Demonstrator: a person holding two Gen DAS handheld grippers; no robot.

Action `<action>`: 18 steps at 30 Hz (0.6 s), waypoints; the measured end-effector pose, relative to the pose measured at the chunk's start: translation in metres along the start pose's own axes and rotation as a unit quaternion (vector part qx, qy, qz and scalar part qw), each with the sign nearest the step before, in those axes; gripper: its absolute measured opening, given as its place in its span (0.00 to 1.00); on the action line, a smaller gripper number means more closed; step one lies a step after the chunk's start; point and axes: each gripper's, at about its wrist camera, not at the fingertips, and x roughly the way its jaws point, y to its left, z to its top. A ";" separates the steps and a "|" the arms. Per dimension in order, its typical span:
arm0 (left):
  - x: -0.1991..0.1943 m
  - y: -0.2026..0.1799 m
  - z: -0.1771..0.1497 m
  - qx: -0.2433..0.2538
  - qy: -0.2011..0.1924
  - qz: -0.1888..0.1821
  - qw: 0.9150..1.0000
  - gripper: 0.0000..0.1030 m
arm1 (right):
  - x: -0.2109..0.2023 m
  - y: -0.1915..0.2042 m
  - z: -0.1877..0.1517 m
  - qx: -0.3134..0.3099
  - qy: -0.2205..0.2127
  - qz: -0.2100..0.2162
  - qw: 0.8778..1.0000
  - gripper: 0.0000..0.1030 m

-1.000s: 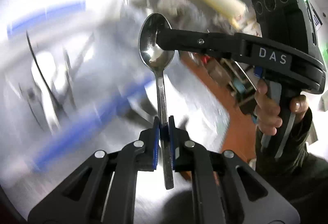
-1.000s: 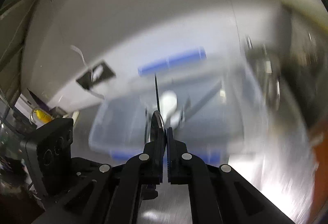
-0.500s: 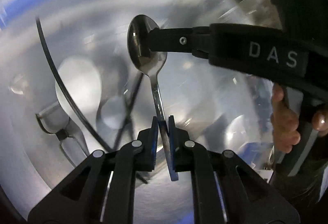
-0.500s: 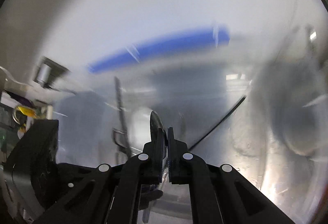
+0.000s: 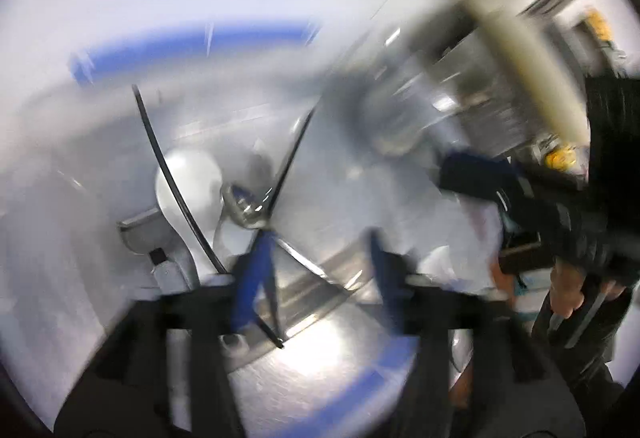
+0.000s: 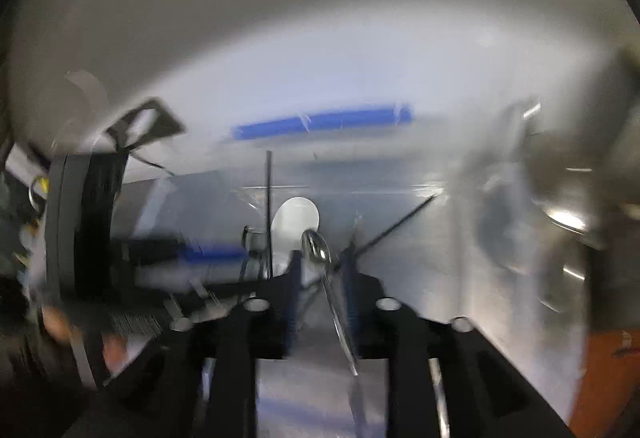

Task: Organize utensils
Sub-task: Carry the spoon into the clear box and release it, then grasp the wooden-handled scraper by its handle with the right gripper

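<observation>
Both views are motion-blurred. A metal spoon (image 5: 244, 209) lies in a clear plastic bin with a blue rim (image 5: 192, 41), next to a white spoon (image 5: 188, 177) and thin black sticks (image 5: 160, 149). My left gripper (image 5: 316, 266) is open and empty above the bin's near wall. In the right wrist view the metal spoon (image 6: 320, 258) shows between the fingers of my right gripper (image 6: 320, 270), which is open; whether a pad still touches it I cannot tell. The white spoon (image 6: 296, 217) and the bin's blue rim (image 6: 320, 121) lie beyond.
The bin stands on a metal counter (image 5: 312, 370). A grey utensil (image 5: 148, 234) lies in the bin's left part. A round metal vessel (image 6: 568, 222) stands to the right. The other hand-held gripper (image 5: 560, 217) is at the right in the left wrist view.
Both grippers, shut on the metal spoon before, have opened. The spoon now sits lower, among the utensils in the bin. The right gripper has pulled away to the right.
</observation>
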 end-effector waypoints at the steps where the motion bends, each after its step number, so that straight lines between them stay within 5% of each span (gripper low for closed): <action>1: -0.017 -0.007 -0.009 0.007 -0.018 -0.005 1.000 0.59 | -0.024 0.008 -0.026 -0.014 -0.013 -0.015 1.000 0.32; 5: -0.055 -0.037 -0.058 0.021 -0.036 -0.047 0.998 0.59 | -0.042 0.022 -0.130 -0.017 0.043 -0.101 0.994 0.32; 9: -0.032 -0.054 -0.101 0.028 -0.003 -0.039 0.999 0.59 | 0.001 0.025 -0.227 0.011 0.161 -0.142 0.977 0.32; 15: 0.015 -0.043 -0.155 -0.027 0.104 -0.059 0.992 0.59 | 0.034 0.024 -0.275 0.020 0.192 -0.179 0.965 0.32; 18: 0.035 -0.039 -0.174 -0.042 0.135 -0.061 0.988 0.59 | 0.039 0.018 -0.279 0.043 0.179 -0.155 0.971 0.28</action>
